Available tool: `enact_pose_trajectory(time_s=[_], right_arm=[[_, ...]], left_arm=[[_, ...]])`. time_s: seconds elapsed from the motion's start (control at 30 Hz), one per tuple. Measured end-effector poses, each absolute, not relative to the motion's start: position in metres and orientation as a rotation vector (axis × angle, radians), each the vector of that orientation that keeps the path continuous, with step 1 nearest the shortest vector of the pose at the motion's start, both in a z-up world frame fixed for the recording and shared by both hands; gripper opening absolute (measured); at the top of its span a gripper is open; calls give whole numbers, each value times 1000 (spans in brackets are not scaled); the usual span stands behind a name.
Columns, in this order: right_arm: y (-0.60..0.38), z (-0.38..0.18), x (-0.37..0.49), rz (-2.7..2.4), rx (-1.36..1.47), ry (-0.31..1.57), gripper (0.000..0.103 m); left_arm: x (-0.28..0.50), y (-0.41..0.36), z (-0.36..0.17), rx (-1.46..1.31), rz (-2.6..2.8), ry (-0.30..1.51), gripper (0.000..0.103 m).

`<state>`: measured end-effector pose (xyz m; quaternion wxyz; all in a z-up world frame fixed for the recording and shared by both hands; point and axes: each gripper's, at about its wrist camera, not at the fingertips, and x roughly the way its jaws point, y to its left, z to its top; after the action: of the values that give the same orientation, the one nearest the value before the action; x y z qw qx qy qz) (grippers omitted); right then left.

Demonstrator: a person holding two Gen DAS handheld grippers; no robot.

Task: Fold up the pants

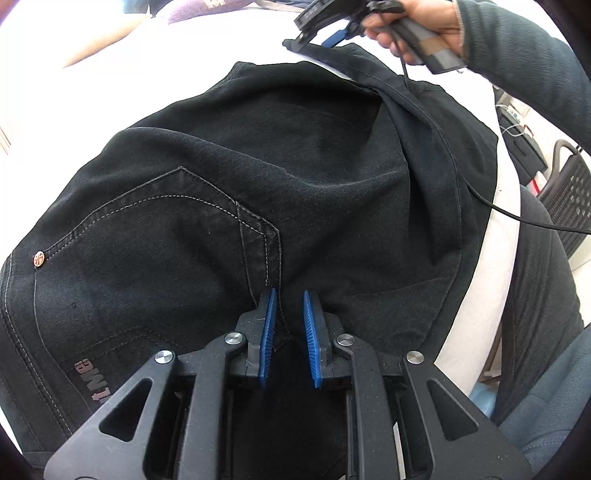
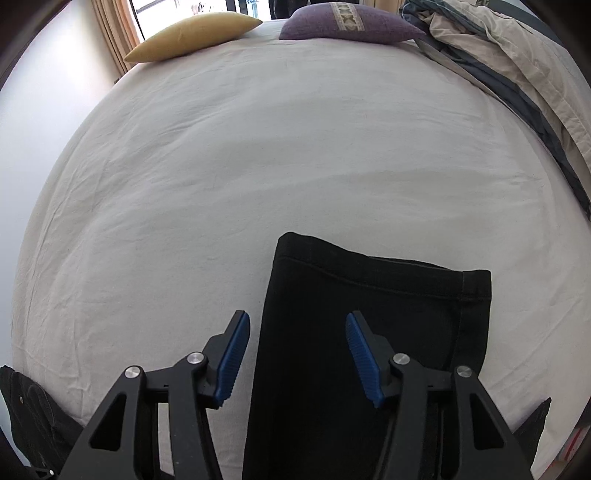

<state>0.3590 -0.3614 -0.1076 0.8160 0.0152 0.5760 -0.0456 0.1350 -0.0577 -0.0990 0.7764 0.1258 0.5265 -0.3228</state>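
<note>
Left wrist view: the left tongs (image 1: 290, 325) are nipped narrow on a fold of the black pants (image 1: 258, 166) near the seat, spread on the bed (image 1: 476, 295). Right wrist view: the right tongs (image 2: 295, 354) hang wide over the hems (image 2: 369, 280), gripping nothing; if they close carelessly they may catch one layer only, skewing the fold

One pair of black pants (image 1: 258, 206) lies on one bed (image 2: 221, 166). Two grippers: left (image 1: 289, 314), right (image 2: 297, 354). Two pillows, one yellow (image 2: 192, 35), one purple (image 2: 351, 22). One rumpled blanket (image 2: 517, 48).
</note>
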Motion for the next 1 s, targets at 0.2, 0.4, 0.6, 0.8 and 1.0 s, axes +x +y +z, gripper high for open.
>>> enact_pose_trajectory(time_s=[0.2, 0.4, 0.6, 0.8, 1.0], right_arm=[[-359, -114, 361, -84, 18, 1237, 11], [-393, -72, 331, -88, 203, 1106, 3], [-448, -2, 239, -156, 394, 838, 3], [-506, 15, 118, -243, 626, 663, 3], [-546, -35, 17, -370, 866, 607, 3]], left_arm=[[134, -60, -95, 256, -689, 1133, 15], [133, -53, -95, 262, -682, 1131, 15], [130, -57, -94, 265, -663, 1137, 15], [130, -58, -93, 260, -641, 1155, 15], [134, -58, -93, 232, -631, 1182, 15]])
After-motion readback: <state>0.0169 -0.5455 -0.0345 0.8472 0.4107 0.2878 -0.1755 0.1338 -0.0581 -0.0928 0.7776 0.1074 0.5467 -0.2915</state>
